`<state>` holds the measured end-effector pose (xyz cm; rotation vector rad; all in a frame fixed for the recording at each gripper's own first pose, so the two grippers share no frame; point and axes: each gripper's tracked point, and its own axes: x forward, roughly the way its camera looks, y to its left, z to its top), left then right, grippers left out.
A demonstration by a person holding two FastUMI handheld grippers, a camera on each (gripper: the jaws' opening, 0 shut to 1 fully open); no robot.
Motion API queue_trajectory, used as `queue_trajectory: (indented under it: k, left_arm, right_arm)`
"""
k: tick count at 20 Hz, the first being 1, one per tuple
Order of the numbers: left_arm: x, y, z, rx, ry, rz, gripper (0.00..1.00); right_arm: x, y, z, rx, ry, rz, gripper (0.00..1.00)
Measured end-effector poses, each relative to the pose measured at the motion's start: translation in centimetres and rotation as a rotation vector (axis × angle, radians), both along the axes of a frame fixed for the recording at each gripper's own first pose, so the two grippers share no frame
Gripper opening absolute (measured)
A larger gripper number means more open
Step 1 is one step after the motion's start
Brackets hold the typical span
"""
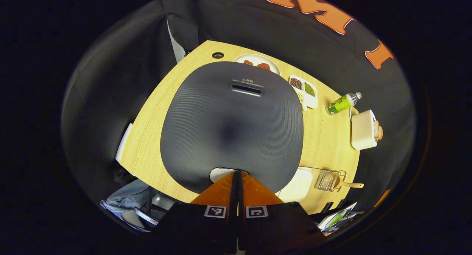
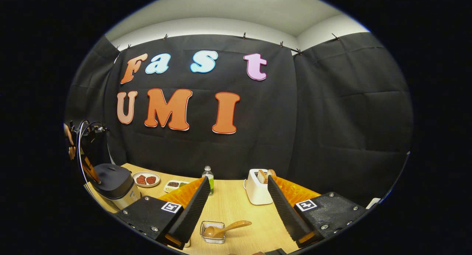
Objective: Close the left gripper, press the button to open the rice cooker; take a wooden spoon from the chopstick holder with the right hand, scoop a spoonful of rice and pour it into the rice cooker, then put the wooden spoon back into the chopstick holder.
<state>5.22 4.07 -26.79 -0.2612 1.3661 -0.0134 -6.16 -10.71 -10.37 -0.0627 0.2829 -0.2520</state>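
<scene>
Step in hand is the button press: left tool, fingers together, points down at the button on the closed cooker; right tool, fingers apart, hovers above the spoon in its holder, to be gripped next.

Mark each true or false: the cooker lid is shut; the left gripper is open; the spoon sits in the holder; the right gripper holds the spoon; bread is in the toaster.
1. The cooker lid is shut. True.
2. The left gripper is open. False: its fingers are together, tips at the button.
3. The spoon sits in the holder. True.
4. The right gripper holds the spoon. False: it is open, nothing between its fingers.
5. Bread is in the toaster. True.
</scene>
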Motion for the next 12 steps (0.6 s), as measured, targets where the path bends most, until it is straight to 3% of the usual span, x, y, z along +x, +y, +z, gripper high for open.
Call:
queue_trajectory:
  k: [3,7,10,12]
  left_arm:
    - [-0.3,-0.2,-0.5,0.004,0.011,-0.014,0.07]
    - [-0.2,-0.1,0.9,0.011,-0.078,-0.028,0.06]
    - [0.4,0.1,4.3,0.058,-0.233,-0.045,0.06]
    - [1.1,0.7,7.8,0.142,-0.360,-0.069,0.06]
  right_arm:
    - [-0.1,0.0,-0.7,0.020,0.019,-0.005,0.96]
    - [-0.3,-0.7,-1.9,0.020,0.052,-0.007,0.97]
    - [-0.6,-1.2,-3.7,0.039,0.112,-0.012,0.97]
    - [-1.0,-1.6,-5.2,0.061,0.162,-0.029,0.97]
